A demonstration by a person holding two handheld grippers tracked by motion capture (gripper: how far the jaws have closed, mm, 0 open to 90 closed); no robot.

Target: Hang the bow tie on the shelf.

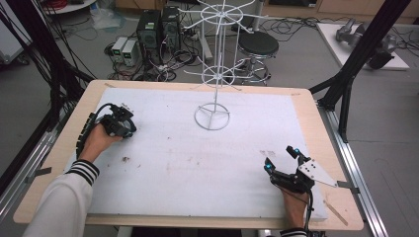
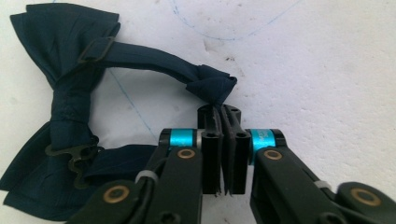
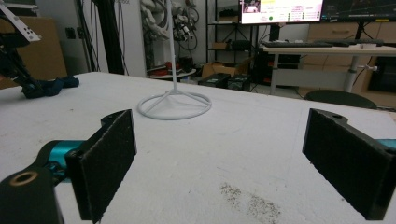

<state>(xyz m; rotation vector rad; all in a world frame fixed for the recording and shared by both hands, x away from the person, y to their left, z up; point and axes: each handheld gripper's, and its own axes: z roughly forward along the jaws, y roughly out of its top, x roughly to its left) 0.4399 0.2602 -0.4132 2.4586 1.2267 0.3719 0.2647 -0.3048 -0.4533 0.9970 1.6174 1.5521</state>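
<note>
A navy bow tie [image 2: 60,60] lies on the white table cover, its strap [image 2: 154,58] looping round to a folded end. My left gripper [image 2: 223,114] is shut, its pads pinching that folded end of the strap at their tips. In the high view the left gripper [image 1: 121,122] sits at the table's left, pointing down, with a hand over it. From the right gripper view the bow tie [image 3: 49,86] shows as a dark blue heap at far left. My right gripper [image 3: 229,158] stands open near the front right [image 1: 281,160], nothing between its pads.
A white wire display stand [image 1: 212,116] rises from a ring base at the middle back of the white cover [image 1: 197,163]; the same ring base [image 3: 173,106] lies ahead of the right gripper. Small dark specks [image 3: 247,198] mark the cover. Computers and a stool stand beyond the table.
</note>
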